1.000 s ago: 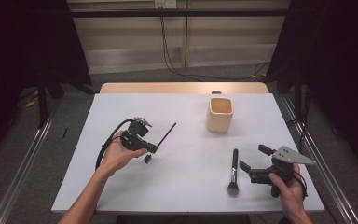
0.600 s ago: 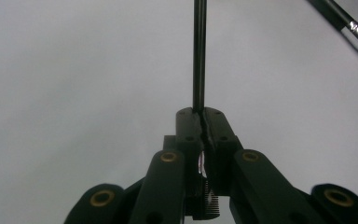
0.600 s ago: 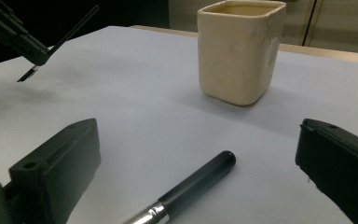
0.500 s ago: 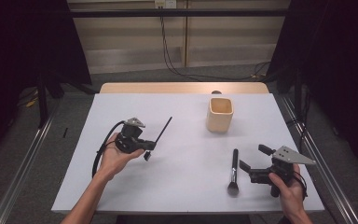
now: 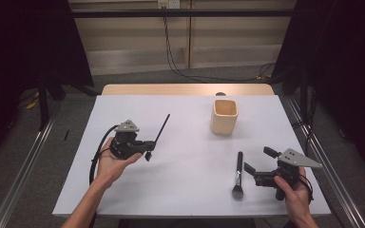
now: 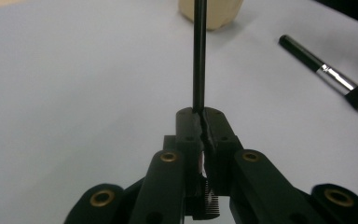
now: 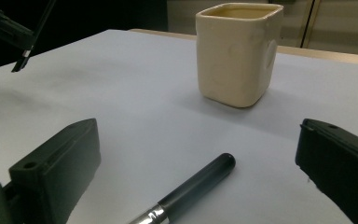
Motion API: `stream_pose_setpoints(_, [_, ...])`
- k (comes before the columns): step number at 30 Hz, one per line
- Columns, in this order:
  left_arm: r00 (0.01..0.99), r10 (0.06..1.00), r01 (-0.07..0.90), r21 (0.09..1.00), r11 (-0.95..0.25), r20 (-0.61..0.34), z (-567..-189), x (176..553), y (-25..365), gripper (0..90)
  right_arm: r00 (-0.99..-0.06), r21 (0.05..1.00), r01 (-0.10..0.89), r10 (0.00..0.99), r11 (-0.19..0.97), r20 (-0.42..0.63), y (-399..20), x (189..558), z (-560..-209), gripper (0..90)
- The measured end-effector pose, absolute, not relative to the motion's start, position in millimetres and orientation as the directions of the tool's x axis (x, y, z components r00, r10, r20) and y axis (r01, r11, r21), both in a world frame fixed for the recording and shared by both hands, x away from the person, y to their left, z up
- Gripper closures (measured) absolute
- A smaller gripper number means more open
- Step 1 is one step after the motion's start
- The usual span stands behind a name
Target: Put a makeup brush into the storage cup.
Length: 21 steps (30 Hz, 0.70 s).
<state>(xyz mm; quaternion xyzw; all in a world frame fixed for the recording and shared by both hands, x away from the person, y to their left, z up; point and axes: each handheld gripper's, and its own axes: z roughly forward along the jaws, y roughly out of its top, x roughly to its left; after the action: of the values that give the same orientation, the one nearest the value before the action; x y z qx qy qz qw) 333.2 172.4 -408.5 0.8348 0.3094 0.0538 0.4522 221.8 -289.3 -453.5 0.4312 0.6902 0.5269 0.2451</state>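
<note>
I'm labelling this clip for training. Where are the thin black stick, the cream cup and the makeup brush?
thin black stick (image 6: pixel 198 56), left gripper view, mid shaft.
cream cup (image 5: pixel 225 117), high view, front wall.
makeup brush (image 5: pixel 239 166), high view, black handle.

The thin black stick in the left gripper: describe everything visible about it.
The thin black stick is a slim, straight, dark rod, smooth and matte, its material hard to tell. One end is clamped between the shut jaws of the left gripper; the rest juts out free, lifted off the white table and touching nothing else. In the left gripper view it points toward the cream cup. Any tip detail is too small to tell.
</note>
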Motion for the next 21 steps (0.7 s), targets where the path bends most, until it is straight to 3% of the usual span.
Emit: stream_pose_setpoints(21, [0.891,0.399,0.361,0.872,-0.331,-0.217,-407.0,300.4,166.6,85.8,-0.524,0.941,0.328,0.844,0.076,0.114,-286.6,222.2,-453.0,0.0])
